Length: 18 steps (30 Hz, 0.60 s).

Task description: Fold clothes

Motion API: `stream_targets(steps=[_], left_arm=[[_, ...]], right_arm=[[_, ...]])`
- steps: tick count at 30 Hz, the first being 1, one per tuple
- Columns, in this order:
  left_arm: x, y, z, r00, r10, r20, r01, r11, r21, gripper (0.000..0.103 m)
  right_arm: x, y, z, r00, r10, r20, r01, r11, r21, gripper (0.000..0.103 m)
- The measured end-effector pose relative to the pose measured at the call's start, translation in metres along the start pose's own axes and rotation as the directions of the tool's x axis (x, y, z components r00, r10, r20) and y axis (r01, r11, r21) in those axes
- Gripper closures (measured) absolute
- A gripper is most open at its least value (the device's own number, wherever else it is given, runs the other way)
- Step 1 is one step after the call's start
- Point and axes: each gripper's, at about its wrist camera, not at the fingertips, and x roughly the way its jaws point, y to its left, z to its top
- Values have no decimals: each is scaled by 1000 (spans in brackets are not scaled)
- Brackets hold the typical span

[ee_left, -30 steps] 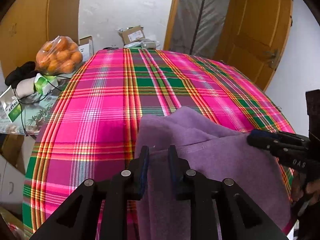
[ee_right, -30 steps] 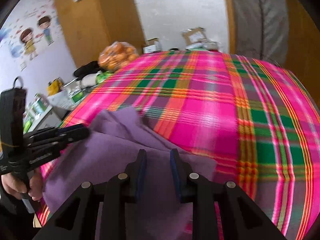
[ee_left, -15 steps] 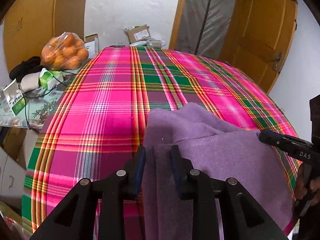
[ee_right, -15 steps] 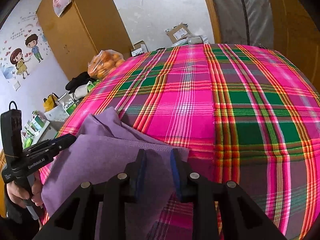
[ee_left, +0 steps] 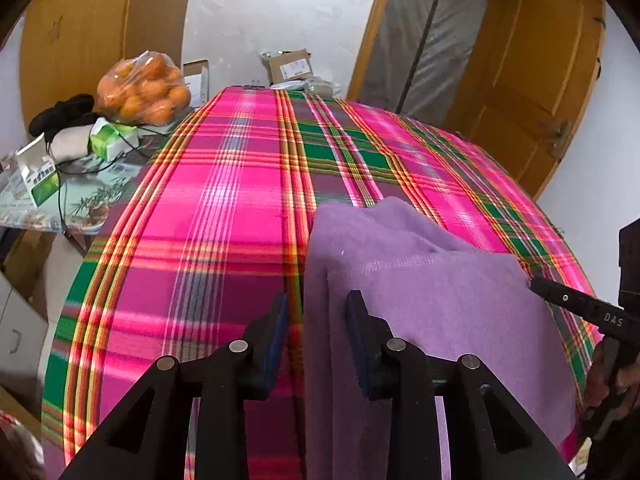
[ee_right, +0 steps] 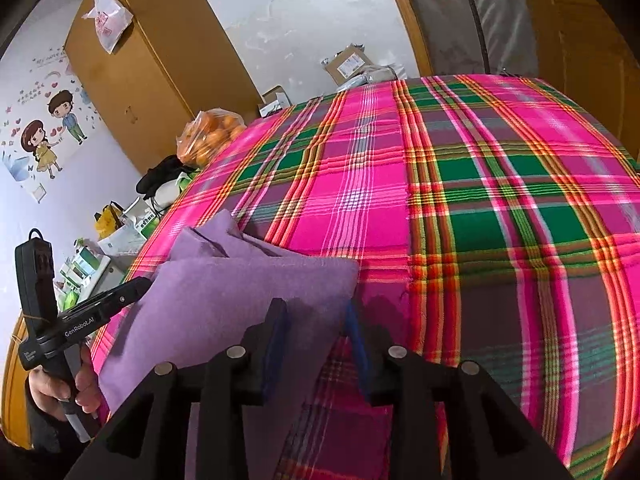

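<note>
Left tool (ee_left: 316, 320): jaws have just been opening, parted now, purple garment (ee_left: 420, 300) edge loose between them, not pinched. Right tool (ee_right: 316, 320): same, parted over the garment's right corner, cloth released. Garment lies folded at the near edge of the bench (ee_left: 224, 216), on the plaid cover.

Judged step: release after a fold. Both tools should be drawn back clear of the cloth so the fold isn't dragged. Near hem overhangs the bench edge; far half of the bench is open. Bag of oranges (ee_left: 144, 88) sits well apart, left.
</note>
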Motion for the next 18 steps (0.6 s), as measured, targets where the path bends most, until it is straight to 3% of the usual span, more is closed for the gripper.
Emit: stream_targets(steps=[10,18], left_arm=[[-32,11,-27,996,-84,-21,82,994,-68,71],[-38,9,-40,992,-118,-39,114,990,-87,72]], right_arm=[[-26,-20,-34,984,180,-18,-177,978,107,70],[-37,-19,-52,976,217,-33,-211,969,127,65]])
